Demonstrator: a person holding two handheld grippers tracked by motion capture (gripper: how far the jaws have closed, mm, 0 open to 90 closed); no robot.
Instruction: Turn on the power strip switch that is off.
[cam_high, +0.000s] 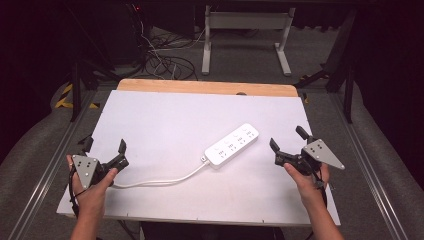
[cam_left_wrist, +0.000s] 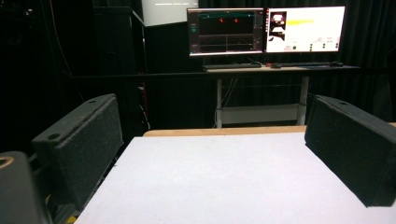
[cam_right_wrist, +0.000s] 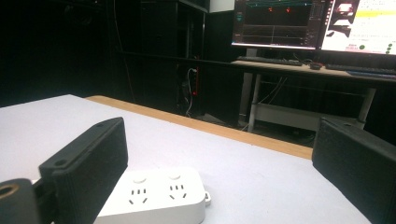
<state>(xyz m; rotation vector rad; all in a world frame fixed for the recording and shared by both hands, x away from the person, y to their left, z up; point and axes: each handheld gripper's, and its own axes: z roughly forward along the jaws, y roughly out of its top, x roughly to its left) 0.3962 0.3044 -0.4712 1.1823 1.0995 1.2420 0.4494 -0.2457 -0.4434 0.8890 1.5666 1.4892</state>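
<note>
A white power strip (cam_high: 231, 145) lies slantwise in the middle of the white table top (cam_high: 170, 115), its white cable (cam_high: 155, 181) trailing toward the front left. My left gripper (cam_high: 105, 145) is held at the table's left edge, open, with nothing between its jaws. My right gripper (cam_high: 286, 139) sits to the right of the strip, open and empty too. In the right gripper view the strip's end (cam_right_wrist: 156, 198) with its sockets lies just behind the left jaw. In the left gripper view my left gripper (cam_left_wrist: 212, 158) spans bare table (cam_left_wrist: 219, 182).
A wooden strip (cam_high: 205, 87) edges the table's far side. Beyond it are a desk frame (cam_high: 245, 35) and loose cables (cam_high: 160, 60) on the floor. Two lit monitors (cam_left_wrist: 266, 30) stand on a desk at the back.
</note>
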